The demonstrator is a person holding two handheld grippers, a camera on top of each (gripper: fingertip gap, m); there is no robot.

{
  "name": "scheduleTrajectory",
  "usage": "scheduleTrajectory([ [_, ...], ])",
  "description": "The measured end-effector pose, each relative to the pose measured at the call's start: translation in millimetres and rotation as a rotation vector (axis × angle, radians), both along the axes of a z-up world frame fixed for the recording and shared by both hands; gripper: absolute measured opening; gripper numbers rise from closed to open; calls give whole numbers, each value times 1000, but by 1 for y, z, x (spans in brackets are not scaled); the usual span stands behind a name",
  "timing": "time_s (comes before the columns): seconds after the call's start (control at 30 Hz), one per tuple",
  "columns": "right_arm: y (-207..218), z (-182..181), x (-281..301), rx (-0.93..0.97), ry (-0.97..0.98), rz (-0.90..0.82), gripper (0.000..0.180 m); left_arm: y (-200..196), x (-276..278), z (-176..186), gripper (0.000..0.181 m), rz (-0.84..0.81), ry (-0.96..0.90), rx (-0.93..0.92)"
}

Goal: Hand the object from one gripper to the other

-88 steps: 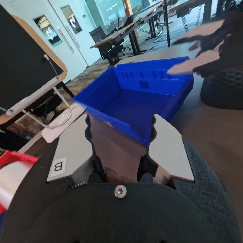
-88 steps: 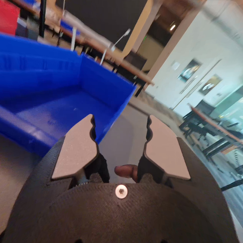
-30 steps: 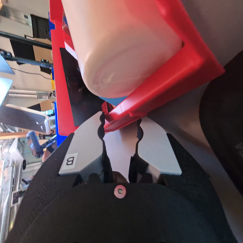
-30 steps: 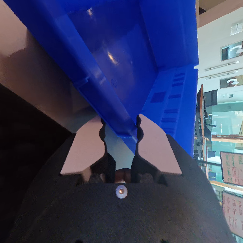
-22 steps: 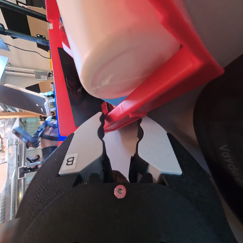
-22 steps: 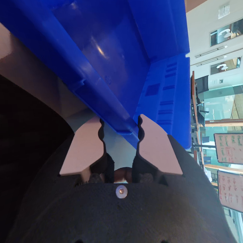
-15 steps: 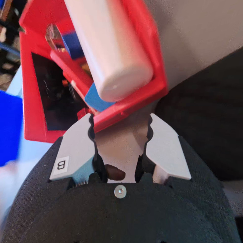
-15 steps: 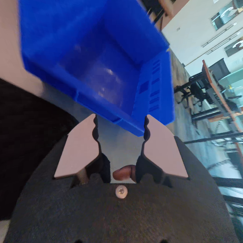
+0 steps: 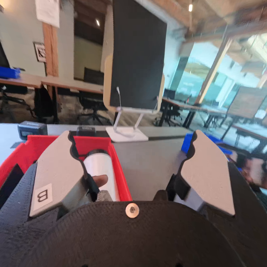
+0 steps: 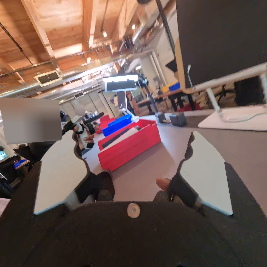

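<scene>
A white cylindrical bottle (image 9: 99,166) with a dark cap lies in a red bin (image 9: 92,143) on the grey table. My left gripper (image 9: 132,135) is wide open and empty, held above the near end of the red bin, with the bottle just inside its left finger. My right gripper (image 10: 133,136) is also wide open and empty, held low over the table. In the right wrist view the red bin (image 10: 130,145) sits ahead and left, with a white object (image 10: 130,133) and a flat black item in it.
A blue bin (image 9: 187,141) sits at the right behind my left gripper's right finger. A black panel on a white stand (image 9: 127,133) stands at the table's back. Small dark devices (image 10: 177,118) sit beyond the red bin. A person holding another gripper (image 10: 82,130) is at the left.
Both grippers have opened from narrow to wide and swung up from pointing down at the bins to level views across the table. The left now looks along the red bin with the bottle.
</scene>
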State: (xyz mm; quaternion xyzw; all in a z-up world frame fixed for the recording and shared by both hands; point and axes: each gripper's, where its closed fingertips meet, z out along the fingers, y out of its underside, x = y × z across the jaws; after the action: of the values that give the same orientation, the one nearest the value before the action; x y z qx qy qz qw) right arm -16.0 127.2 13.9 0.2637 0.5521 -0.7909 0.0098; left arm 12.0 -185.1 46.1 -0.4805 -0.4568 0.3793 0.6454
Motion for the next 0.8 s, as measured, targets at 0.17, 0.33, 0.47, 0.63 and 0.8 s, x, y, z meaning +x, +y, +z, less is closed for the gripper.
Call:
scheduleTrajectory([
  [0.17, -76, -73, -32, 185, -293, 180, 129, -44, 29, -62, 132, 129, -207, -201],
  [0.33, -107, -147, -17, 422, -485, 403, 138, -82, 55, -88, 122, 154, -269, -184],
  [0.47, -99, -152, -30, 403, -310, 322, 122, -88, 64, -91, 114, 130, -235, -164],
  [0.63, -57, -117, -55, 256, -29, 84, 98, -75, 58, -97, 114, 67, -263, -176],
  [0.8, -32, -106, -74, 69, -105, -19, 99, -90, 54, -122, 113, 149, -401, -284],
])
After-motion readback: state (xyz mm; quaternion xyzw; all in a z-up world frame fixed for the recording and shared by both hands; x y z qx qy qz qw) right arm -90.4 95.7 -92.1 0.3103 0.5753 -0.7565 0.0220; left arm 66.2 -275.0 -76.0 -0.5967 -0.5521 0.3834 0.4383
